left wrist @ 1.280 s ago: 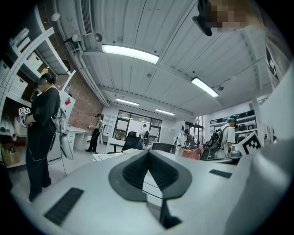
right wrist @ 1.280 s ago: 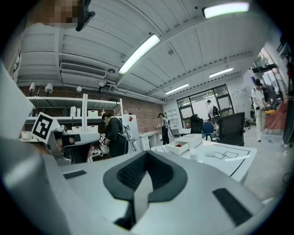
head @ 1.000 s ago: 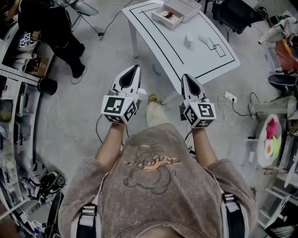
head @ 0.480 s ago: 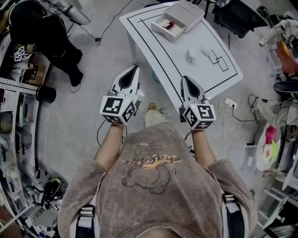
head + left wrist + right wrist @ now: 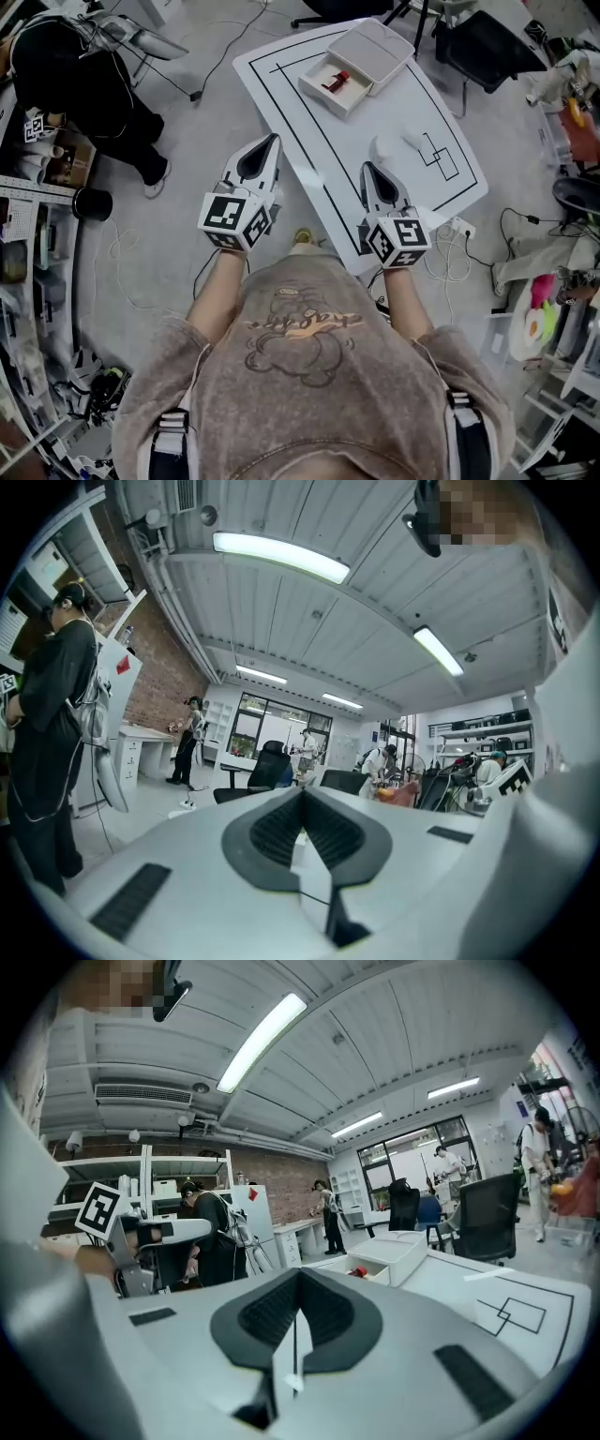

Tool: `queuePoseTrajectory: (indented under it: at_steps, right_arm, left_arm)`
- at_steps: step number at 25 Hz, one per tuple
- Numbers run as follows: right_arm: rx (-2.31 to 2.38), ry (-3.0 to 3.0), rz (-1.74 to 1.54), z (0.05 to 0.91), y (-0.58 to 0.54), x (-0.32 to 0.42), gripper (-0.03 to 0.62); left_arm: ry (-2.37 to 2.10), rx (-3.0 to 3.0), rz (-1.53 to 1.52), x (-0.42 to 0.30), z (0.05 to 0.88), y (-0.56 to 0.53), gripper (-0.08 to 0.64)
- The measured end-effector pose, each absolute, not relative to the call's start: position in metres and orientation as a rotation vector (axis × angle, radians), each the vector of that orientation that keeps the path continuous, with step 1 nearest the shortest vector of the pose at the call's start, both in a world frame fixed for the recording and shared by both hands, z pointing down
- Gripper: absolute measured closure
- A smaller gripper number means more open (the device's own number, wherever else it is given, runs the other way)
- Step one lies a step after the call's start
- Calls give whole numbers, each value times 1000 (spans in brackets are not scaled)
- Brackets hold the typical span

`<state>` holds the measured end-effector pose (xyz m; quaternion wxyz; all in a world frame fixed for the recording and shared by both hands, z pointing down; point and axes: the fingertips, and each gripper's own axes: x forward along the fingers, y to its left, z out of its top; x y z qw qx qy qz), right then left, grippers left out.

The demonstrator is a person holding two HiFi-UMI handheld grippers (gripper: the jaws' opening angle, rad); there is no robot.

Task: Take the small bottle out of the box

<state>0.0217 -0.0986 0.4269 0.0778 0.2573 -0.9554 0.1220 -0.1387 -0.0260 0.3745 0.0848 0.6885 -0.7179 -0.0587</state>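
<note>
Taupe cartoon-print T-shirt (image 5: pixel 300 394) (black shoulder straps (image 5: pixel 167 445)), white left gripper (image 5: pixel 271 141) and right gripper (image 5: pixel 367 169), dark-padded jaws.

**White on White, With One Red Spot**

The table (image 5: pixel 375 117) was white, ruled with black lines. The box (image 5: pixel 321 98) was white too. The small bottle (image 5: pixel 337 80) in it looked red, perhaps partly dark. The left gripper (image 5: pixel 271 141) and right gripper (image 5: pixel 367 169) were white, with black-and-white square markers.
</note>
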Motion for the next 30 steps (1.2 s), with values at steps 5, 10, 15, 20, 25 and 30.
queuePoseTrajectory:
  at_steps: [5,10,15,20,25,30]
  right_arm:
    - [819,-2865,397,426,-128,18,595]
    - [884,-2852,415,425,-142,16,595]
    - [985,-2817,433,427,-151,18,595]
    - [1090,-2793,433,424,-156,16,595]
    - [1177,-2763,427,421,-160,18,595]
    - [1222,-2741,427,422,-163,19,595]
  left_arm:
    - [-2120,2068,-148,-144,372,-54,552]
    - [-2080,2107,-128,-148,371,-71,552]
    - [-2006,2158,-116,-150,373,-89,552]
    - [-1922,2230,-107,-154,367,-109,552]
    - [-1862,2284,-93,-157,366,-124,552]
    - [-1833,2312,-96,-158,365,-137,552]
